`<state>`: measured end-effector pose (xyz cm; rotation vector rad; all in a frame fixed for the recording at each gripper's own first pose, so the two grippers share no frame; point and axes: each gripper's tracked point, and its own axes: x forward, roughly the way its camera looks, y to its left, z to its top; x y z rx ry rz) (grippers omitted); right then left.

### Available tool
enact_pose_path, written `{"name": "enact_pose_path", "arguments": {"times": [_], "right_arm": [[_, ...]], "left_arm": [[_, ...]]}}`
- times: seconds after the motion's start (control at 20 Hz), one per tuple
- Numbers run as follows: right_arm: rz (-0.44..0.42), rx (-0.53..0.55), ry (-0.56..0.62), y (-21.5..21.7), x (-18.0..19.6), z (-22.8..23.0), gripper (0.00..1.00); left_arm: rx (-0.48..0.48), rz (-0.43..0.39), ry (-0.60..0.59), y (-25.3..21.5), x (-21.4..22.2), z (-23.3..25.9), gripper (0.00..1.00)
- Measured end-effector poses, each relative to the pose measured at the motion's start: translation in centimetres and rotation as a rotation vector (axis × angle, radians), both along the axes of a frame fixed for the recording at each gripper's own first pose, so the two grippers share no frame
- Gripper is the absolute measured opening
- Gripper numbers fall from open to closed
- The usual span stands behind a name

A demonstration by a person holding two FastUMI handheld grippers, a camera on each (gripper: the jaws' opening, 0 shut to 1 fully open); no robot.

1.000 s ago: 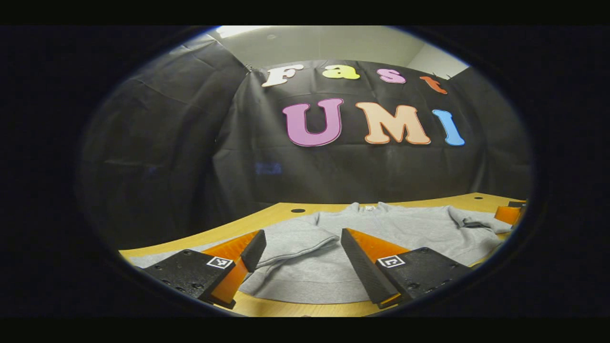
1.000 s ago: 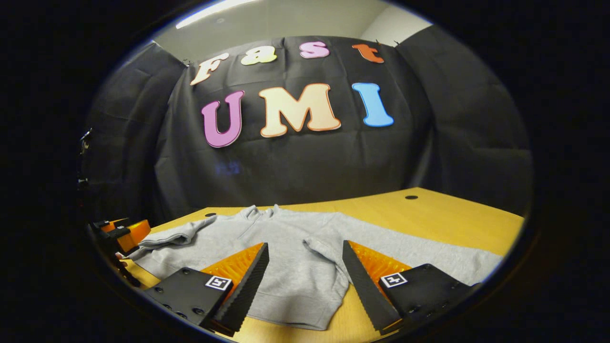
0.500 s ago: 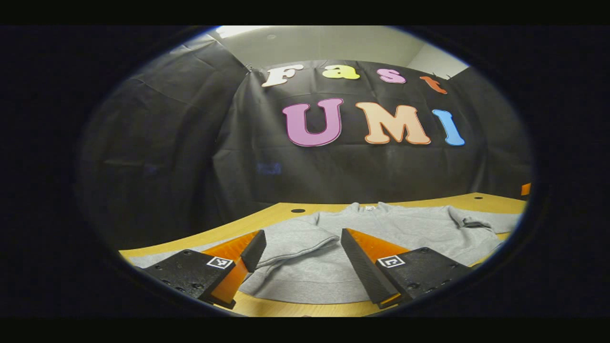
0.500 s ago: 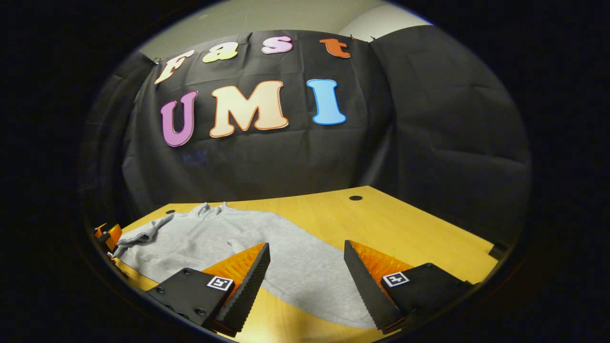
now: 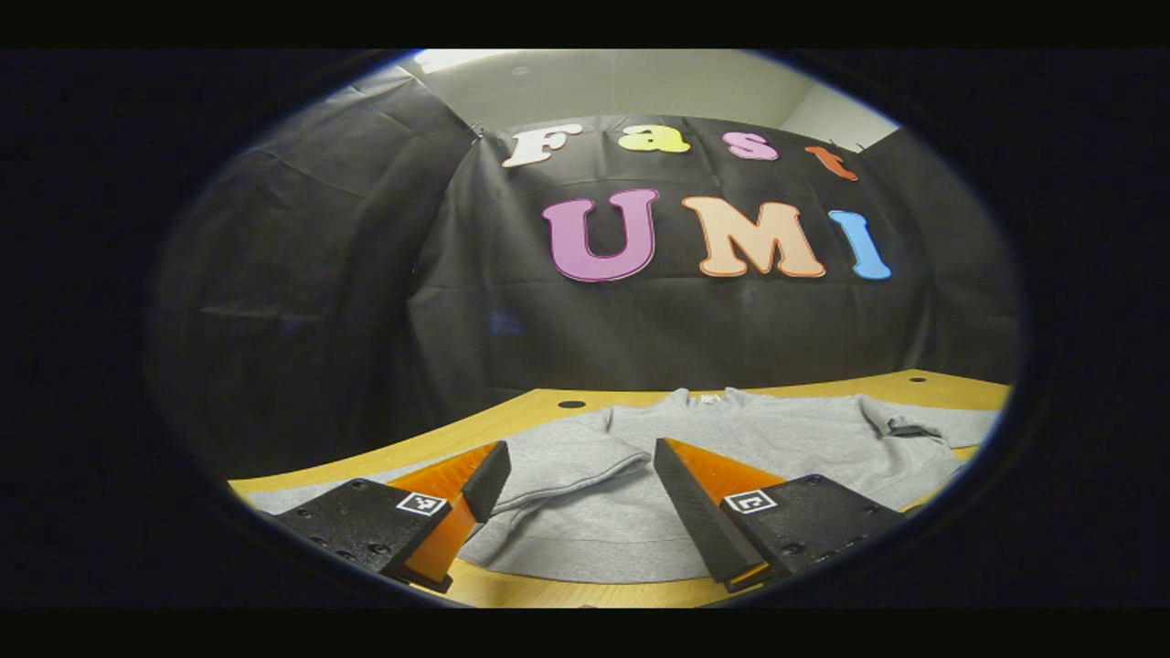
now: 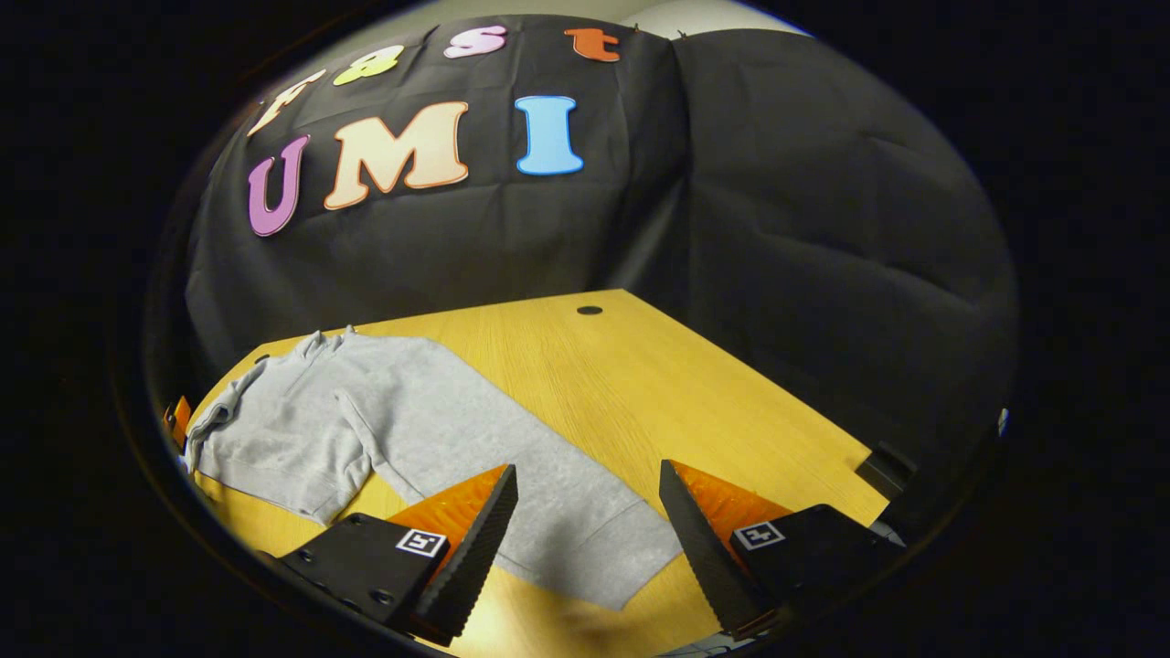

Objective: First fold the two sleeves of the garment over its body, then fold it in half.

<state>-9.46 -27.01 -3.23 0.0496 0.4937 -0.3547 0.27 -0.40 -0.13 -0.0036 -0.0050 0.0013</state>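
A grey sweatshirt (image 5: 759,439) lies flat on the wooden table (image 5: 494,425), collar (image 5: 704,398) toward the black wall. My left gripper (image 5: 576,493) hovers open over the hem side, near the rumpled fold where one sleeve starts; that sleeve runs off to the left behind a finger. In the right gripper view the sweatshirt (image 6: 292,429) lies at the left and its other sleeve (image 6: 512,475) stretches out straight across the table (image 6: 658,384). My right gripper (image 6: 585,539) stands open just above that sleeve's cuff (image 6: 603,567), touching nothing.
A cable hole (image 6: 590,310) sits near the table's far edge, and another hole (image 5: 571,403) lies left of the collar. A small dark block (image 6: 882,471) sits at the table's right edge. The black cloth wall closes off the back and both sides.
My right gripper has swung away from the sweatshirt's body, out along the stretched sleeve to its cuff. It has left the edge of the left gripper view. The left gripper has not moved.
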Motion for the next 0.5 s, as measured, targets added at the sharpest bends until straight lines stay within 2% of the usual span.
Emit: {"name": "enact_pose_path", "arguments": {"times": [0.1, 0.15, 0.5], "right_arm": [[0.010, 0.022, 0.066, 0.3, -0.6, -2.0, 0.94], [0.015, 0.019, 0.085, 0.4, -0.7, -2.6, 0.98], [0.037, 0.003, 0.182, 0.5, -1.3, -5.3, 0.98]], "left_arm": [[0.000, 0.000, 0.000, 0.0, -0.2, 0.0, 0.94], [0.000, 0.000, 0.000, 0.0, -0.2, 0.0, 0.94], [0.001, 0.000, 0.000, 0.0, -0.2, 0.0, 0.94]]}}
